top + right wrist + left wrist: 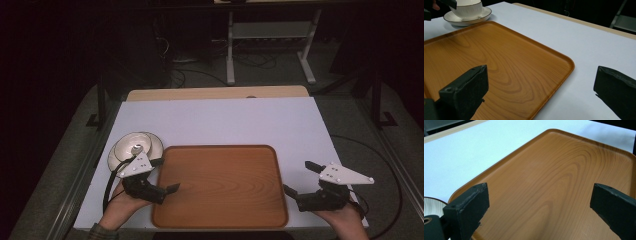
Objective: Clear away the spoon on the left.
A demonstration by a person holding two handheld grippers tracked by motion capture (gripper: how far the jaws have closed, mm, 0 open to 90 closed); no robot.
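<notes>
A person sits at a table covered with a white sheet [220,120], holding a two-jaw gripper in each hand. Seen from above, a rectangular wooden tray [220,187] with rounded corners and a low raised rim lies on the sheet near the person's edge of the table, between the two grippers. Its wood grain runs in long curved bands.

The left gripper [167,175] sits at the tray's left edge, held by the left hand [122,202]. Its jaws are spread wide apart with nothing between them; one jaw tip reaches over the tray's left rim. In the left gripper view, the two black jaws frame the tray's bare surface [549,182], and neither jaw touches it as far as can be seen.

The right gripper [300,177] is just beside the tray's right edge, held by the right hand [345,217]. Its jaws are also released and wide apart, grasping nothing. In the right gripper view, one jaw hangs over the tray [494,65] and the other over the white sheet [586,50], with the tray's near corner between them.

Behind the left gripper, just off the tray's far left corner, a white cup [470,8] stands upright on a white saucer [464,21] with a thin dark rim. The saucer rests on the white sheet, close to the tray but not on it.

A cable trails from each gripper. Beyond the table the room is dark.
</notes>
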